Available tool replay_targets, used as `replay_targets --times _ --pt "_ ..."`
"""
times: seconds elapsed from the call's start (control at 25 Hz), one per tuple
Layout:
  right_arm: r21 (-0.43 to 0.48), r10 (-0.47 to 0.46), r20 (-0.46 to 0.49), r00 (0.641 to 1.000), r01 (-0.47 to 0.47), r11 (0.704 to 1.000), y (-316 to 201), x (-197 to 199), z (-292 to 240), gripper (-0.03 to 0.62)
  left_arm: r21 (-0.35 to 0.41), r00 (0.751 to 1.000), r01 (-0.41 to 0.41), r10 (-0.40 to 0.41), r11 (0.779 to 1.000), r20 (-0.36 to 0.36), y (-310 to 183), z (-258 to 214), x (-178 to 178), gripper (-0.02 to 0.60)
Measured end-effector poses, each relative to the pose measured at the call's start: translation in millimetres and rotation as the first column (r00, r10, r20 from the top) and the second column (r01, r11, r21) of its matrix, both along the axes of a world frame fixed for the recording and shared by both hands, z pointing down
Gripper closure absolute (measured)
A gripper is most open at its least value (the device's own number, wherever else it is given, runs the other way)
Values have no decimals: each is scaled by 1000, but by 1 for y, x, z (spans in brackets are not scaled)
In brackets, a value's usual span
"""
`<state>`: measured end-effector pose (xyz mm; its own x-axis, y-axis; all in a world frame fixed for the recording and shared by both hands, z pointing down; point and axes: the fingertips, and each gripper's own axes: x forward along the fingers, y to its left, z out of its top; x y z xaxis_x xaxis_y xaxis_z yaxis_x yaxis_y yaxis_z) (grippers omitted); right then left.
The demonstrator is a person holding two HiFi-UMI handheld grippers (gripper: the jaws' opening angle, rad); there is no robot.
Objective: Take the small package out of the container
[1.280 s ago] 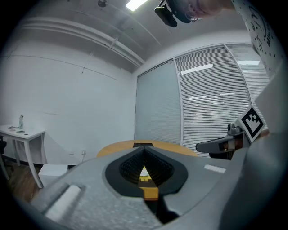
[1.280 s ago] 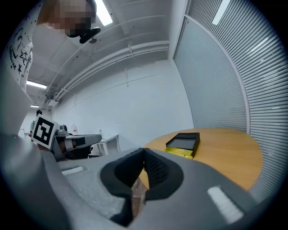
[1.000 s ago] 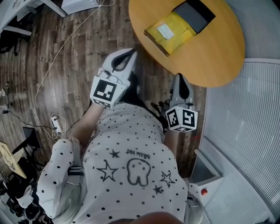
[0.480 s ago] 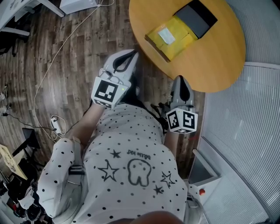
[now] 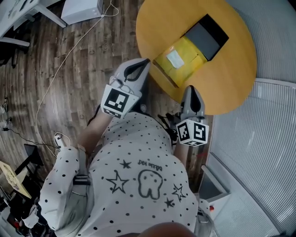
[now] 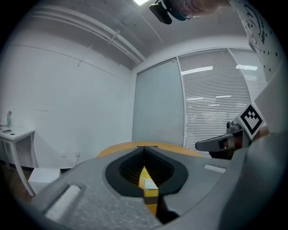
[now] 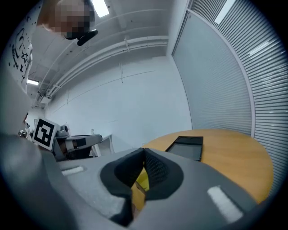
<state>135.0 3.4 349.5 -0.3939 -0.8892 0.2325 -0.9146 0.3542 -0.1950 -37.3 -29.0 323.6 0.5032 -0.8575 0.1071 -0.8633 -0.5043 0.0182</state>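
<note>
On the round wooden table (image 5: 231, 74) lies a yellow package (image 5: 182, 58) with a white label, set in a shallow brown-edged container. A flat black tray (image 5: 206, 36) lies against its far end. My left gripper (image 5: 145, 61) hovers at the table's near edge, just left of the package, its jaws shut and empty. My right gripper (image 5: 192, 89) is over the near rim, below the package, also shut on nothing. Yellow shows through the gap under the closed tips in the left gripper view (image 6: 147, 182) and in the right gripper view (image 7: 141, 180).
The floor is dark wood planks with a white cable (image 5: 60, 65) running across it and a white box (image 5: 81, 9) at the top. A wall of slatted blinds (image 5: 259, 139) stands to the right. The person's dotted shirt (image 5: 138, 185) fills the lower view.
Both grippers have moved forward to the table's edge and nearer the yellow package. Their jaws have stayed shut.
</note>
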Motion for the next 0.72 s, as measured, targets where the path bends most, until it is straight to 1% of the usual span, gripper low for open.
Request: replay_targets --times 0.16,0.32,0.6,0.72 --pt "4 13 -4 1000 -13 1000 -23 -10 -5 591 1 1000 -15 15 1000 -3 -25 -5 -8 572" --pt "-5 47 -4 999 -47 999 -39 -9 -3 591 0 999 -40 40 999 -12 -45 -6 -8 572" --pt "-6 112 -6 994 -112 994 -54 -9 -5 591 3 994 -102 102 995 -25 -63 -8 -7 571" --pt "-8 124 -2 992 -124 992 -59 -11 -6 591 -4 993 -117 117 993 -26 -67 -6 -9 571"
